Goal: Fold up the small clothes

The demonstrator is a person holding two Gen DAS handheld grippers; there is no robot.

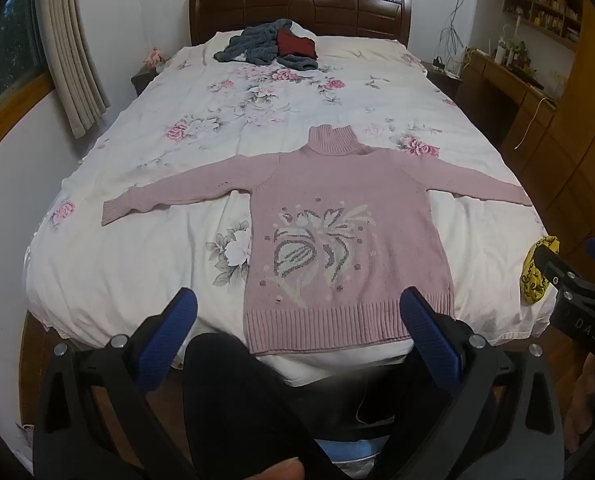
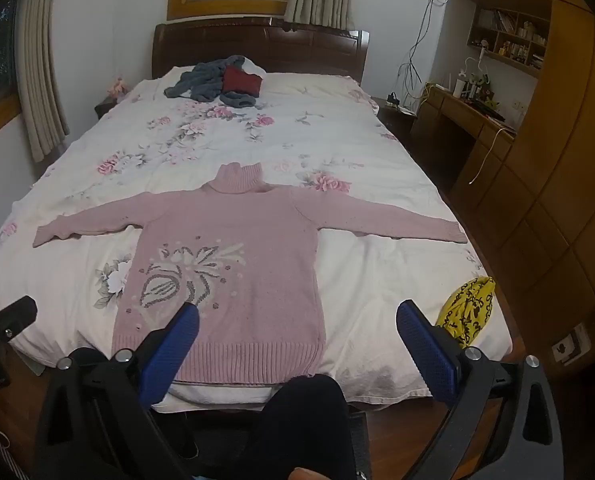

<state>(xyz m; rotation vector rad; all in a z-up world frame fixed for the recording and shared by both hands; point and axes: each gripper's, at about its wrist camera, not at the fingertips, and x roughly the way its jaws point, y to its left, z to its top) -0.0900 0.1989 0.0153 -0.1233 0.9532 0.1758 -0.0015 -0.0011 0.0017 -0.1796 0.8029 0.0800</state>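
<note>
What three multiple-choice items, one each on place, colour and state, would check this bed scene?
1. Where does the yellow patterned cloth lie?
A. by the headboard
B. at the near right corner of the bed
C. on the sweater's chest

2. What colour is the turtleneck sweater?
A. pink
B. green
C. dark blue

3. In what state is the sweater?
A. folded in half
B. bunched in a heap
C. spread flat with both sleeves out

Answers:
1 B: the right wrist view shows it near the bed's right edge, beside the right tool.
2 A: the knit is pale pink with a grey and white motif on the chest.
3 C: both sleeves stretch sideways, the hem is nearest the cameras, and the left tool and right tool are both open and hold nothing.
</note>
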